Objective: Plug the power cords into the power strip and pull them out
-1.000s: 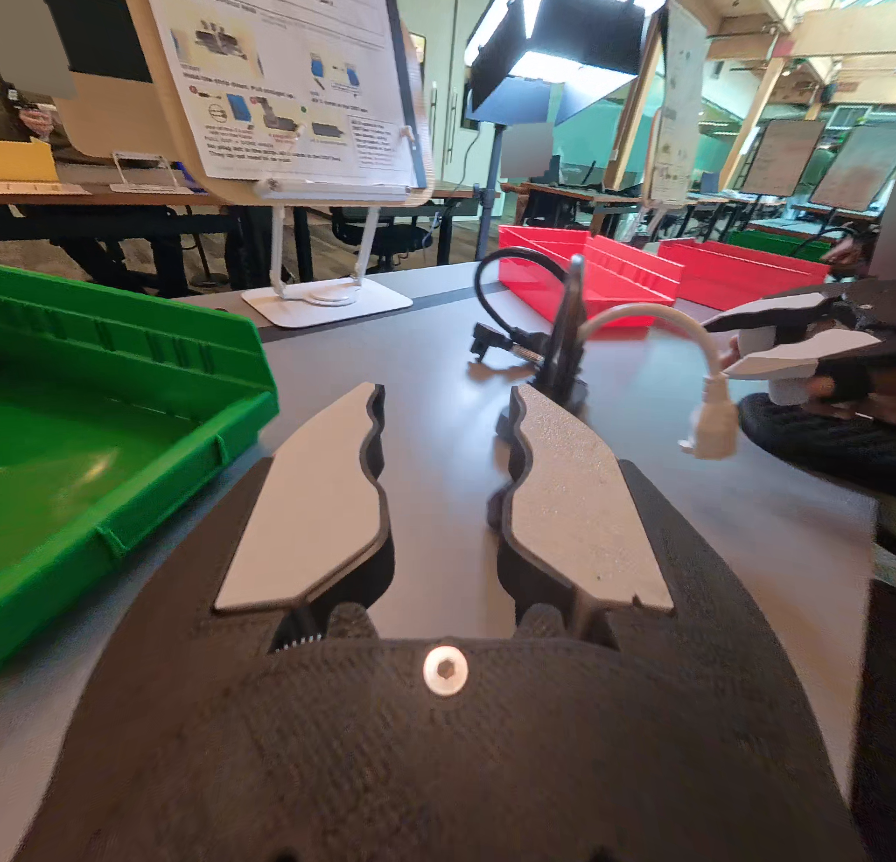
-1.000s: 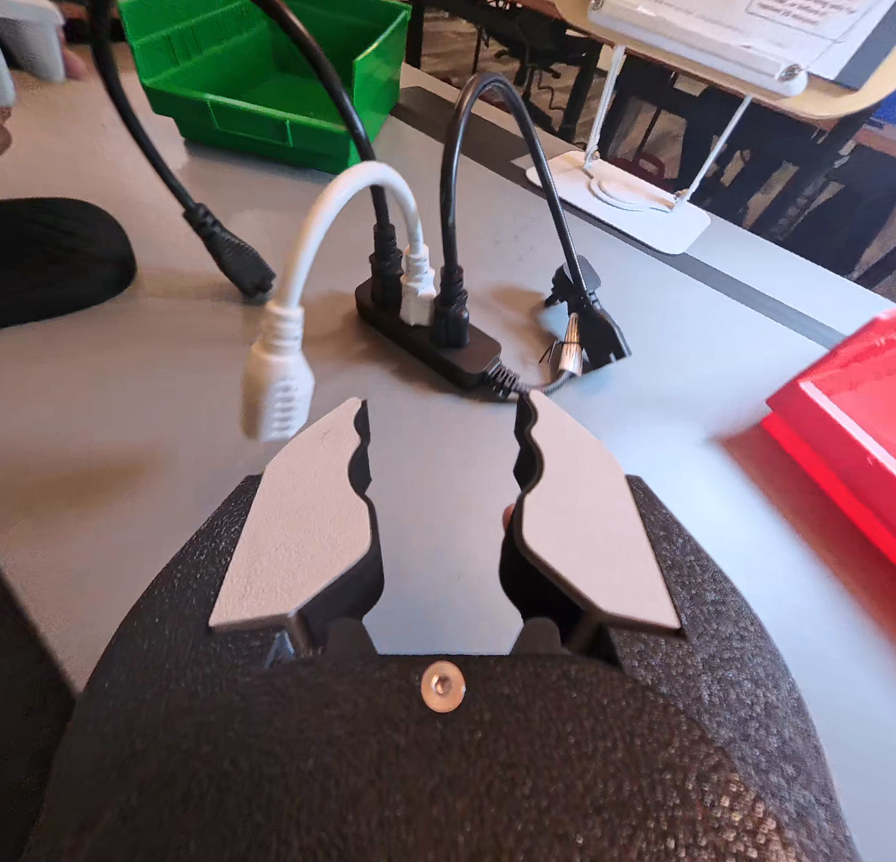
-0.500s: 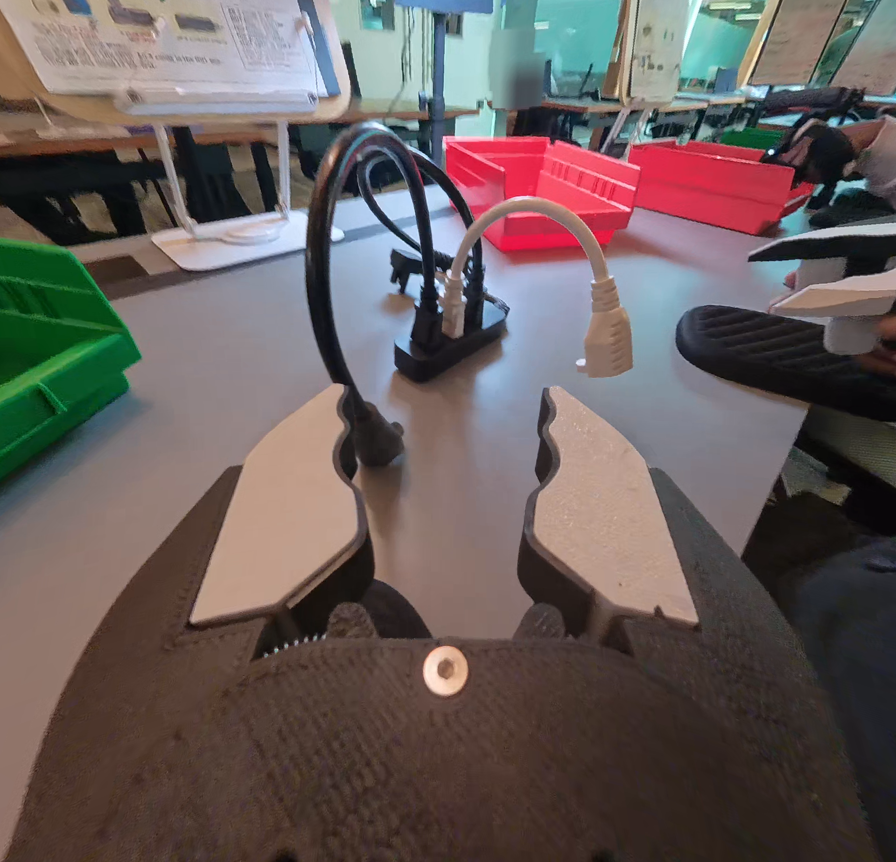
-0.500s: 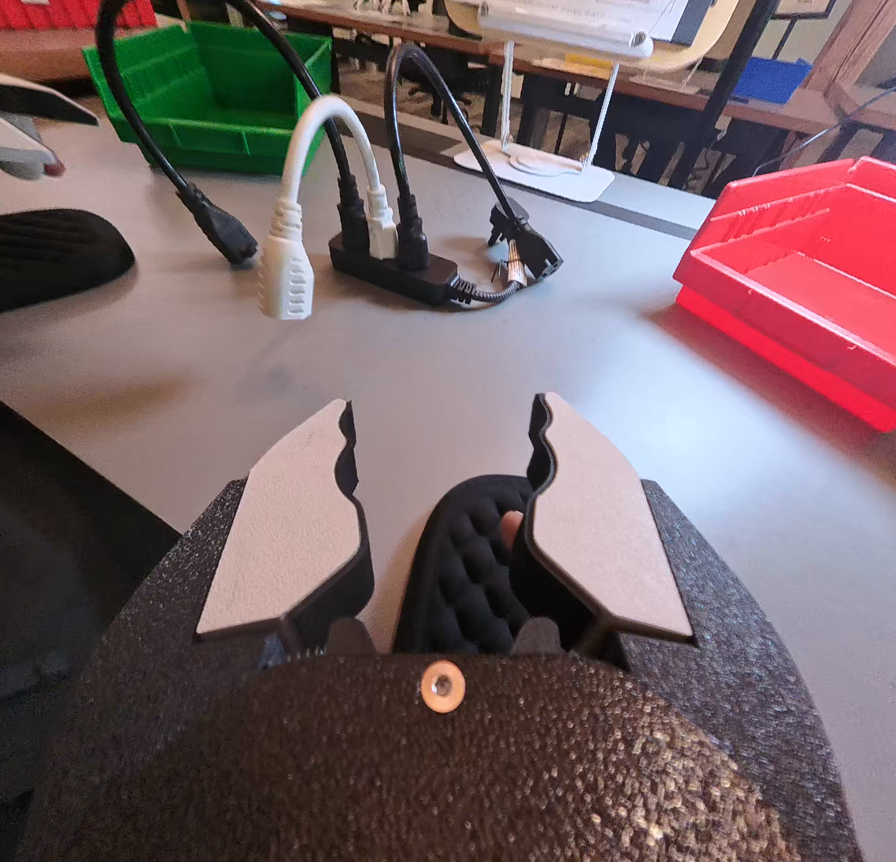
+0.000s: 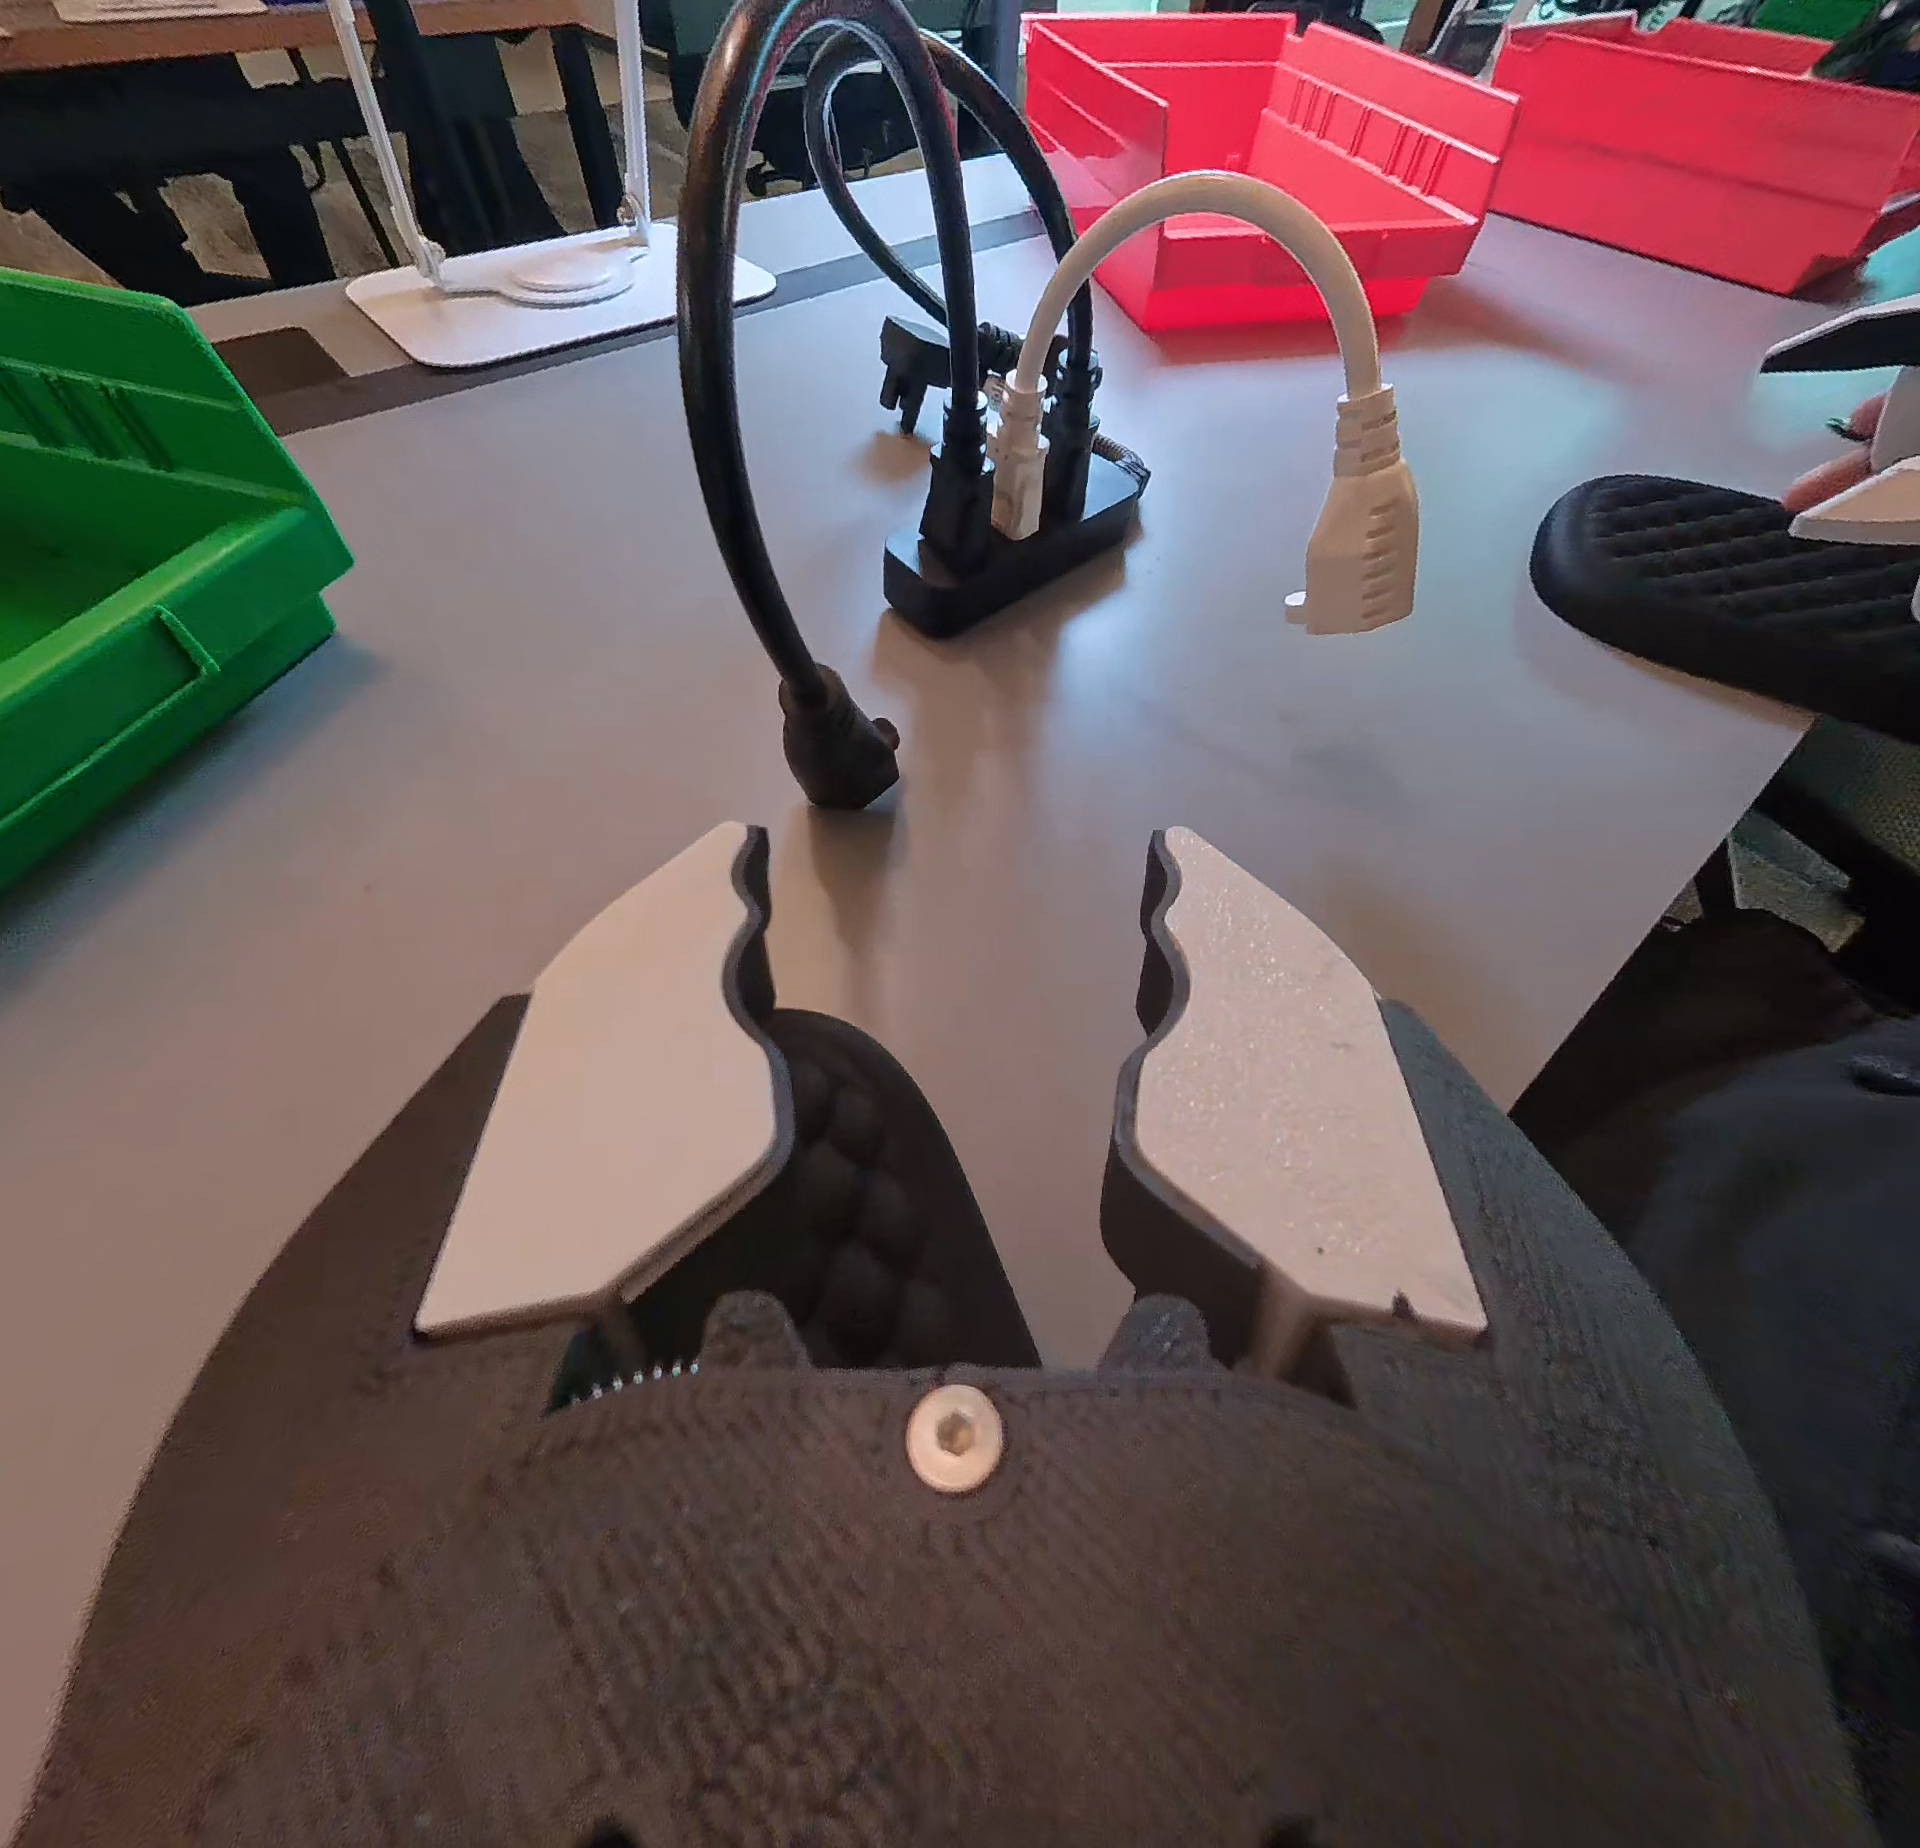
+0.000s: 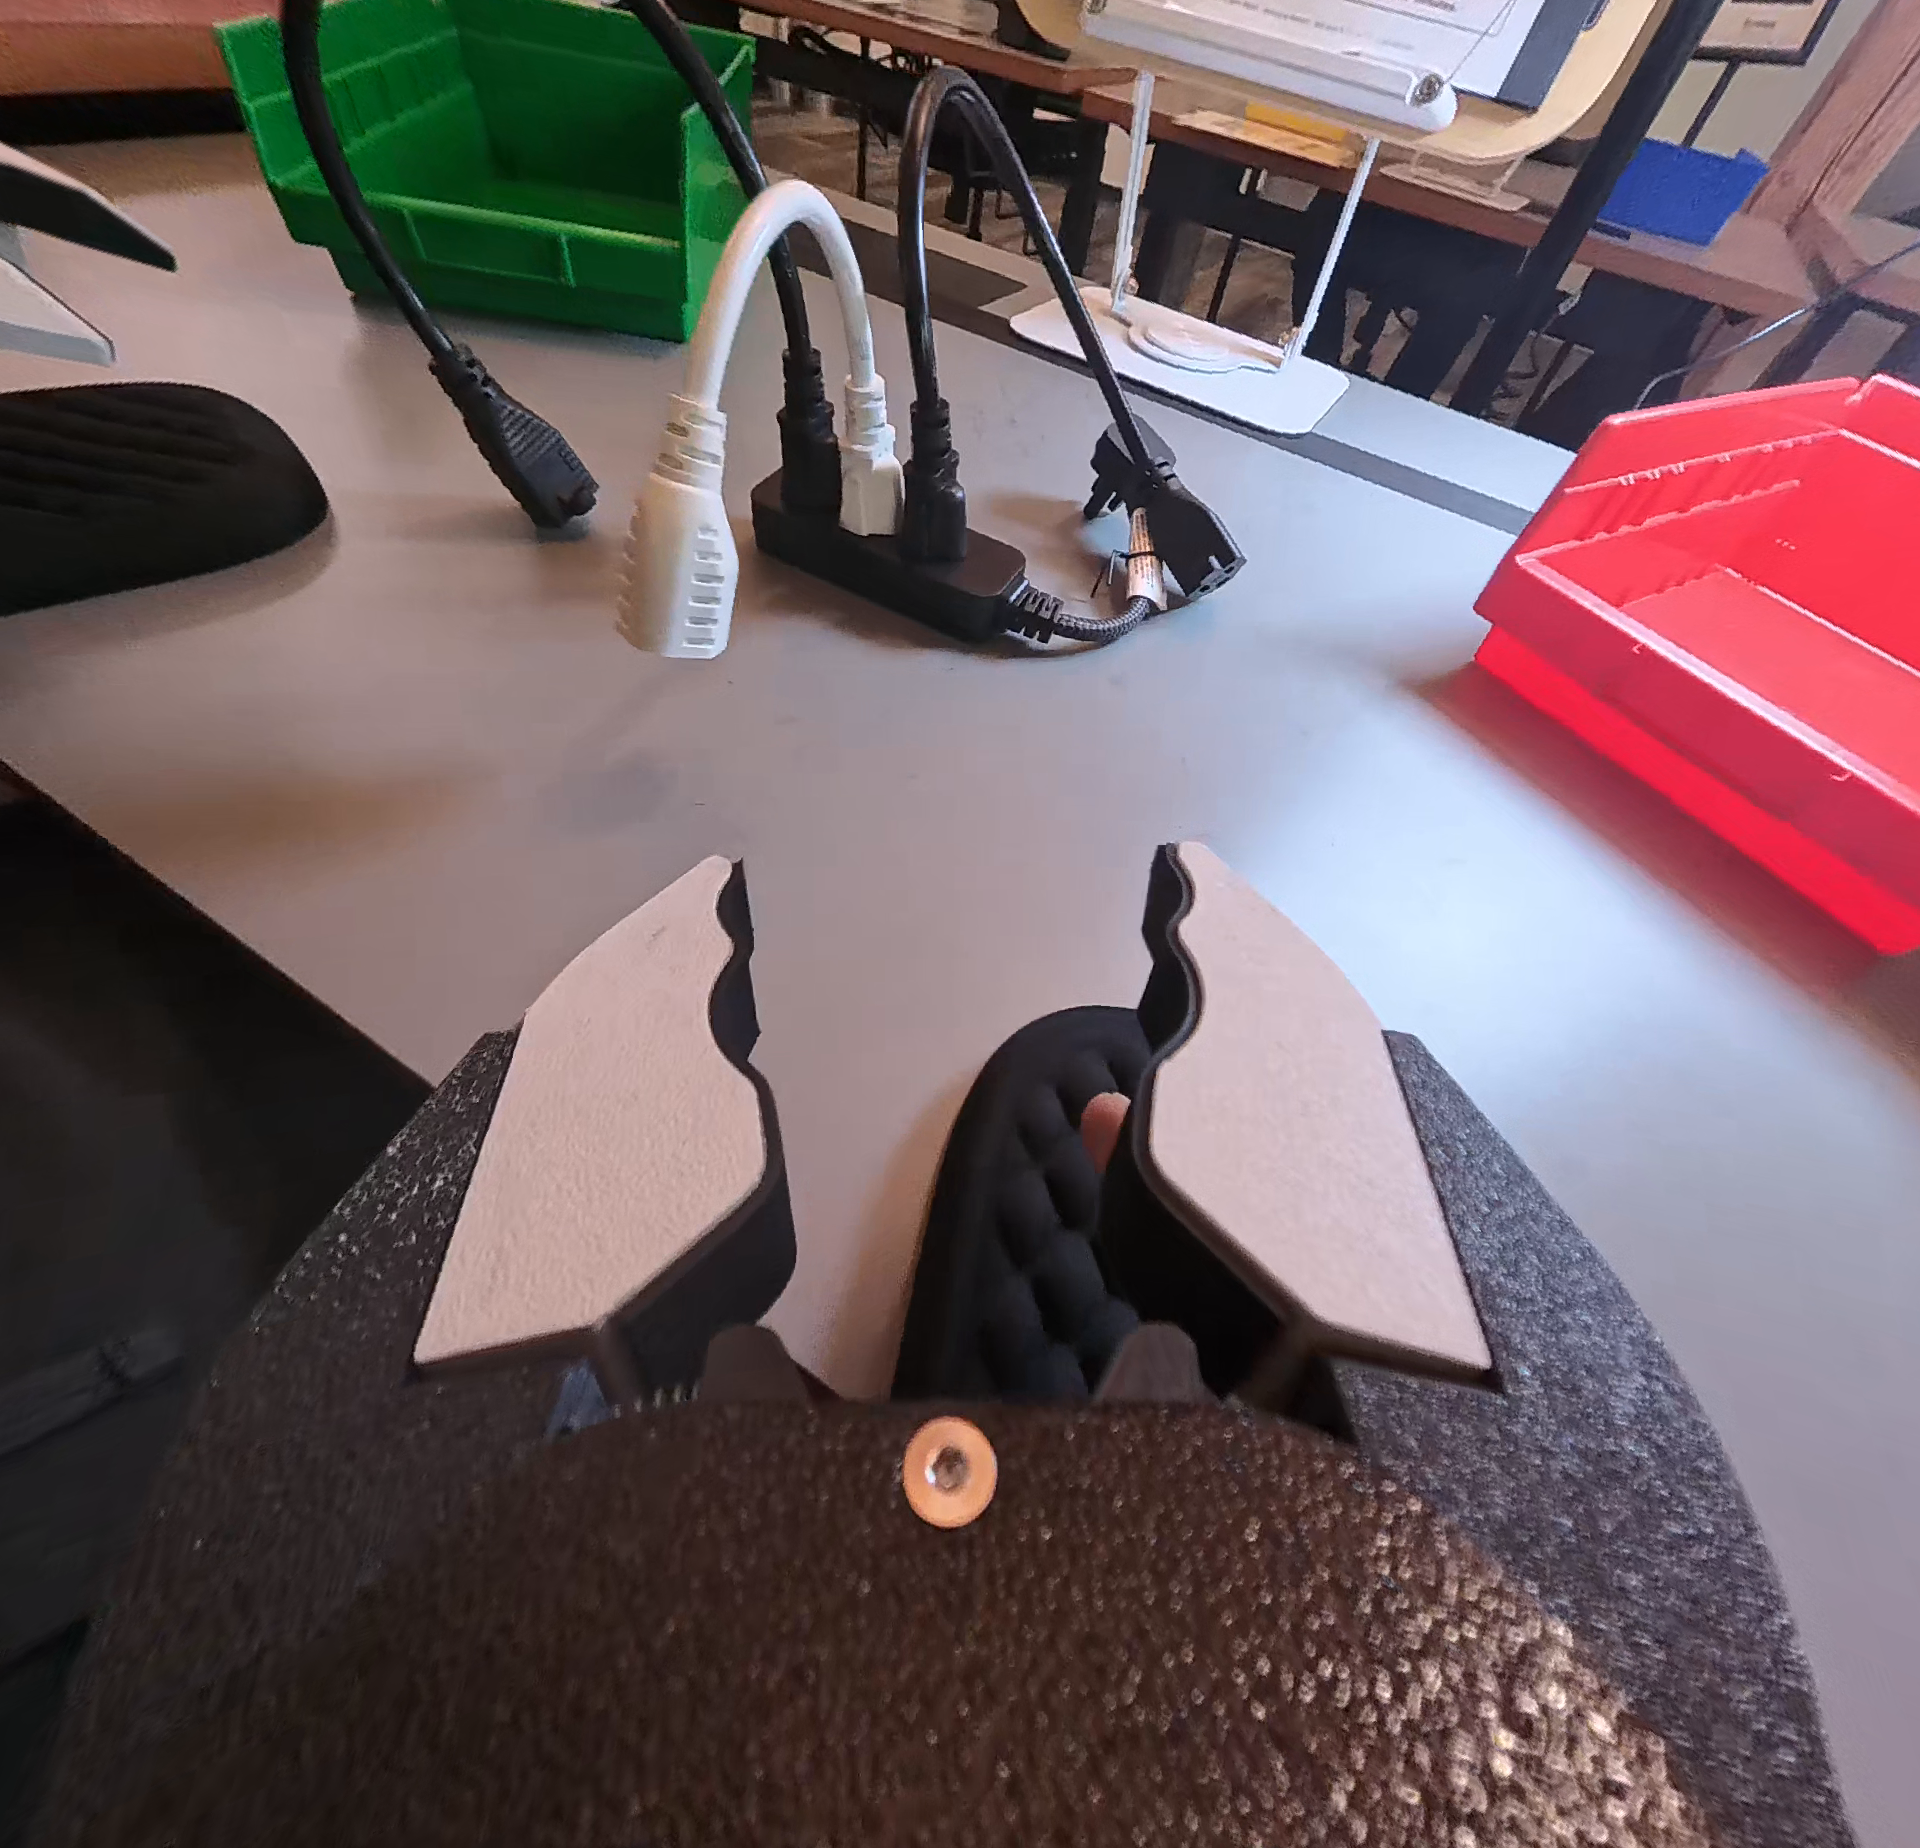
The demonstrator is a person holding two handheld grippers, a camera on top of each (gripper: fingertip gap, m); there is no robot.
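A smooth grey table (image 6: 1039, 790) is carrying a small black plastic power strip (image 6: 894, 562), with two black cords and a short white cord (image 6: 821, 240) standing plugged into it. A green plastic bin (image 6: 499, 198) is sitting at one side, a red plastic bin (image 6: 1745, 635) at the other, and a flat white stand base (image 6: 1184, 359) is resting behind the strip.

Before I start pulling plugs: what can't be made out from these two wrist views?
- Power strip sockets: both views, covered by the three seated plugs, so seating depth unknown.
- Green bin: left wrist view, cut off by the left edge.
- Right gripper: left wrist view, cut off by the right edge.
- Tall black cord: right wrist view, loop top leaves the frame.
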